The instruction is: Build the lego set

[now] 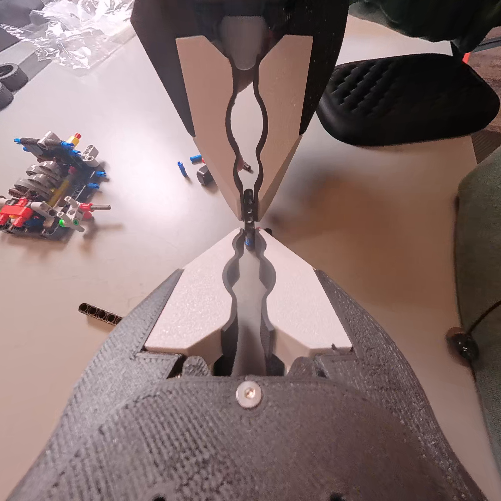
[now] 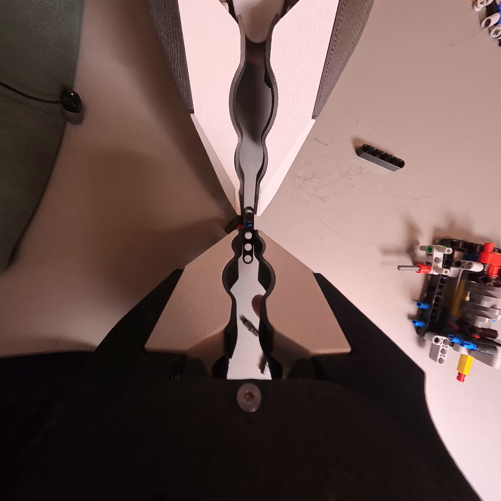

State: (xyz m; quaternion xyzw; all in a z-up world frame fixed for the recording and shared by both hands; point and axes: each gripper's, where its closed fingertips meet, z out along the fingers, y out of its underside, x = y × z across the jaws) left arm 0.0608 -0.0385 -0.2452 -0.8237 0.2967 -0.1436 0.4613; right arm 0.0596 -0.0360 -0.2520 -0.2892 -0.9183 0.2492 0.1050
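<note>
Beam: a thin black holed lego beam (image 1: 249,211) sits at frame centre, clear above the table (image 1: 135,257), spanning both tools tip to tip.
Left gripper (image 1: 249,238): closes in from 6 o'clock and pinches the beam's near end, by a blue pin (image 1: 248,242).
Right gripper (image 2: 248,244): pressed together on the other end.
Handling: likely light, stiff, slick plastic; best held flat-sided near the ends.
Model: the half-built lego assembly (image 1: 51,187) lies at 9 o'clock.
Containers: none holding parts; crumpled clear bag (image 1: 67,35) at 11 o'clock, contents unclear.
</note>
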